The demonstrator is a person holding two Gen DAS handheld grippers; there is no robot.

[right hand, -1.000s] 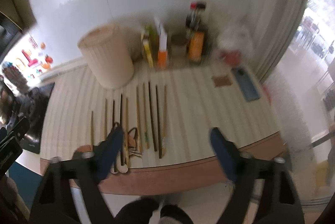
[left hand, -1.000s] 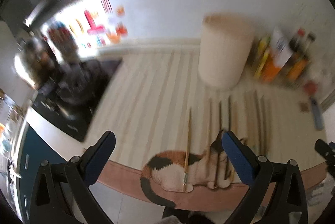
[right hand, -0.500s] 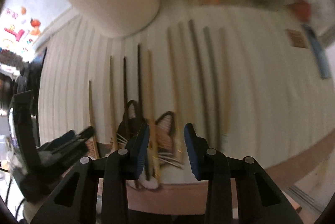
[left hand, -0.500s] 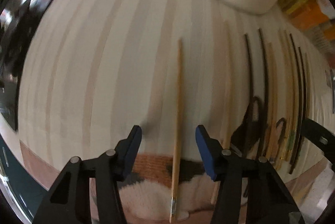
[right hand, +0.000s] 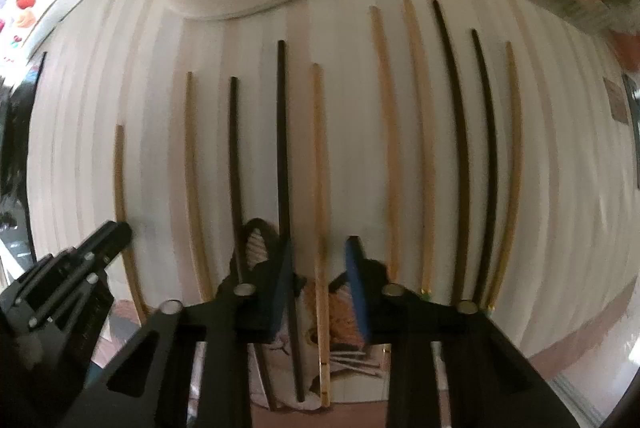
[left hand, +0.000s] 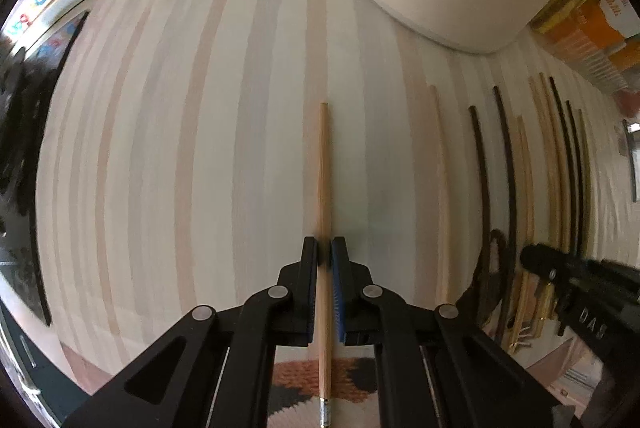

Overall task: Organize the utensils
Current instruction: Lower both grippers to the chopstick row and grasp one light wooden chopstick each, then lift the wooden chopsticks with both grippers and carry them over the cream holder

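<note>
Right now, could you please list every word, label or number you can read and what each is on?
"DAS": white letters on the right tool's black body, seen from the left wrist view.
Print on the orange and yellow cartons: too blurred to read.
Colourful letters on the white surface at far left: illegible.
</note>
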